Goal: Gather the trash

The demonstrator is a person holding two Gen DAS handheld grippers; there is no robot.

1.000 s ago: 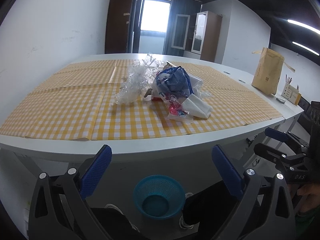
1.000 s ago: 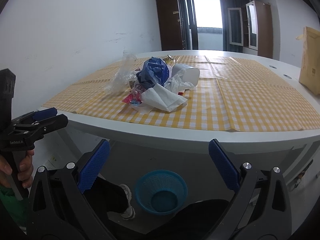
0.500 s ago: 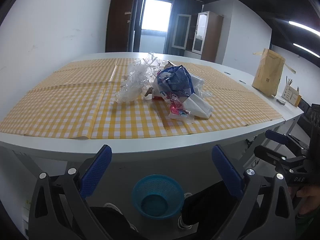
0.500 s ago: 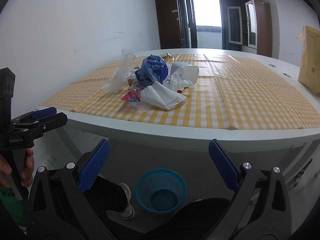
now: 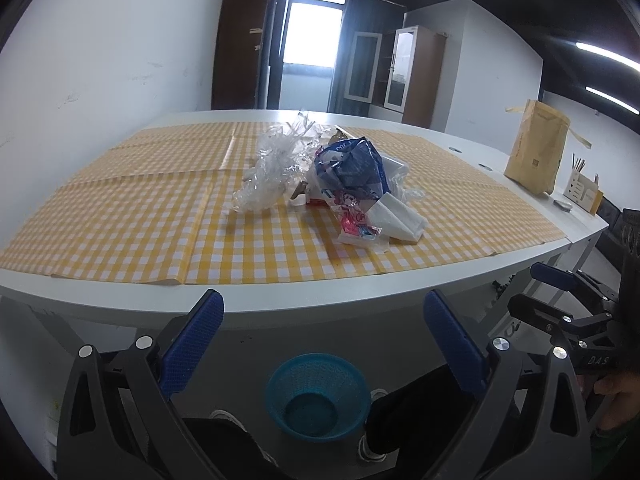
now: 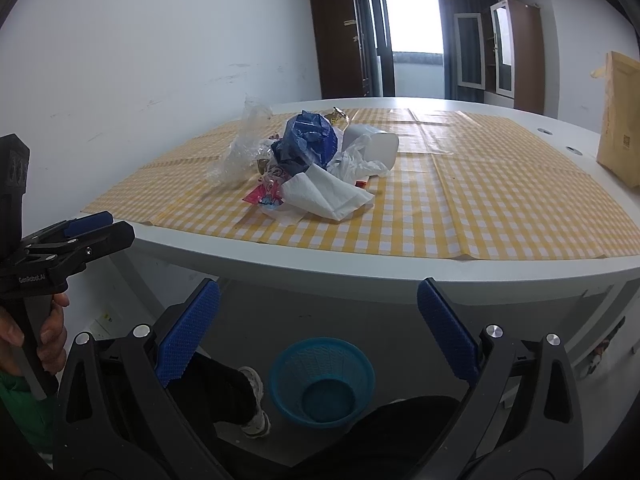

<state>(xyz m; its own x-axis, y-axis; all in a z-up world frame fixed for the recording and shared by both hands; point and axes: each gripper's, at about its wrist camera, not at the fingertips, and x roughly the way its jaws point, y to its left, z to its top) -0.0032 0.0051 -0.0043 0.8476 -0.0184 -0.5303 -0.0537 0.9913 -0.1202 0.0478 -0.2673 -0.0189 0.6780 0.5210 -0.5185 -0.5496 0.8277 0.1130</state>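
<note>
A pile of trash sits mid-table on the yellow checked cloth (image 5: 140, 216): a clear plastic wrap (image 5: 276, 168), a blue bag (image 5: 352, 168), a white tissue (image 5: 396, 216), a pink wrapper (image 5: 352, 220) and a white cup (image 6: 376, 144). A blue basket (image 5: 318, 398) stands on the floor under the table edge; it also shows in the right wrist view (image 6: 322, 380). My left gripper (image 5: 324, 332) is open and empty, below and before the table edge. My right gripper (image 6: 318, 320) is open and empty, likewise short of the table.
A brown paper bag (image 5: 536, 148) and a small holder with sticks (image 5: 582, 192) stand at the table's right end. The person's legs and shoes (image 6: 252, 400) are beside the basket. White wall on the left, cabinets and a window door at the back.
Both grippers have risen slightly and edged toward the table; the pile looks a little nearer. Nothing on the table has moved.
</note>
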